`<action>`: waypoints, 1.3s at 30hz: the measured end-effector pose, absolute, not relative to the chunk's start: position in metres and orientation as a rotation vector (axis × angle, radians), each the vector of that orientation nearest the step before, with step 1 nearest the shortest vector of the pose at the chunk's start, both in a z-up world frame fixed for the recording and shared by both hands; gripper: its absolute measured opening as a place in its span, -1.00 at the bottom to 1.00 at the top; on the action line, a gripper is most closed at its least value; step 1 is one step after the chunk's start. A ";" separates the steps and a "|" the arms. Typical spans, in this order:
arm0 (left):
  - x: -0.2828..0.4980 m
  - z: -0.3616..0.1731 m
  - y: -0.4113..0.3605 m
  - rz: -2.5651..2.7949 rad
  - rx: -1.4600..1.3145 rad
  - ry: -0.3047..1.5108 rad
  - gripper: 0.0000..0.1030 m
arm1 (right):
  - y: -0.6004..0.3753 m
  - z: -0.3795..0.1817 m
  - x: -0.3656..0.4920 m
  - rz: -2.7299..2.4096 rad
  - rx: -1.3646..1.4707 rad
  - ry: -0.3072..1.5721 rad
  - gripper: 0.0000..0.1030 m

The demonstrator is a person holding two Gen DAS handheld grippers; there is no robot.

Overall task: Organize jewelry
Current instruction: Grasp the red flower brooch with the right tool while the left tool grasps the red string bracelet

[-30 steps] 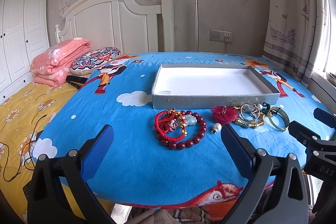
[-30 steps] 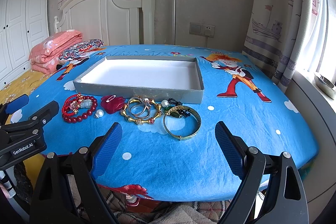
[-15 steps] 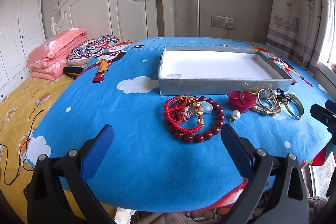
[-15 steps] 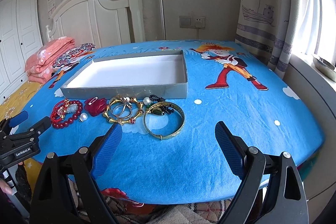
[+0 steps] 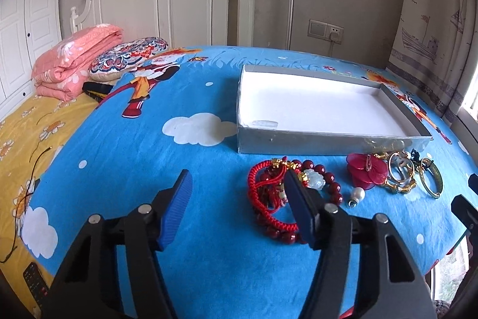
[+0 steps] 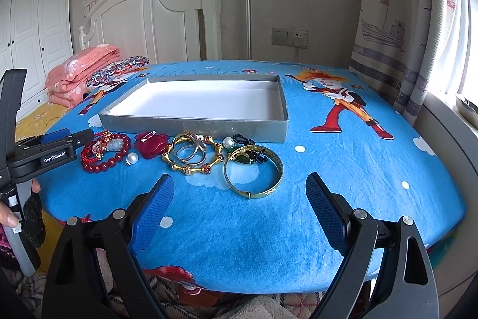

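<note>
The blue cloth (image 6: 328, 169) bears the grey box (image 6: 194, 126), still bare; all jewelry lies just before it, so nothing is sorted yet. The left gripper (image 5: 236, 199), jaws half-closed after narrowing, reaches the red bracelets (image 5: 269, 193) without clamping them; the right gripper (image 6: 239, 199) hovers wide apart near the gold bangle (image 6: 254, 169).

One tray (image 6: 194, 121), two pearls (image 6: 131, 159).

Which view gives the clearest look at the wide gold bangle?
The right wrist view: the gold bangle lies whole and unobstructed on the blue cloth, just beyond the open jaws. In the left wrist view it sits small and distorted near the right edge.
</note>
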State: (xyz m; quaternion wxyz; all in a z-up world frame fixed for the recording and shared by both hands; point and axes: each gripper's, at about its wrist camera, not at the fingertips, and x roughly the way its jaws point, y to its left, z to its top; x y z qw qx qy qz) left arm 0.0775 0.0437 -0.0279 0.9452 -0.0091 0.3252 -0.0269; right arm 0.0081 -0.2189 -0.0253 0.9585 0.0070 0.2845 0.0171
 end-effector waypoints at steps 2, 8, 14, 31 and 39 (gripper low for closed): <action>0.082 -0.034 0.047 -0.072 -0.030 0.688 -0.06 | -0.217 -0.027 0.011 0.039 0.009 0.586 0.64; 0.084 -0.035 0.045 -0.131 -0.038 0.666 -0.94 | -0.200 -0.028 0.021 0.080 -0.042 0.589 0.64; 0.067 -0.014 0.045 -0.123 -0.006 0.567 -1.00 | -0.173 -0.024 0.040 0.202 -0.040 0.579 0.51; 0.081 -0.033 0.054 -0.166 -0.044 0.682 -0.12 | -0.122 -0.035 0.100 0.246 -0.072 0.717 0.06; 0.085 -0.035 0.043 -0.232 -0.032 0.682 -0.89 | -0.117 -0.035 0.092 0.258 -0.111 0.679 -0.10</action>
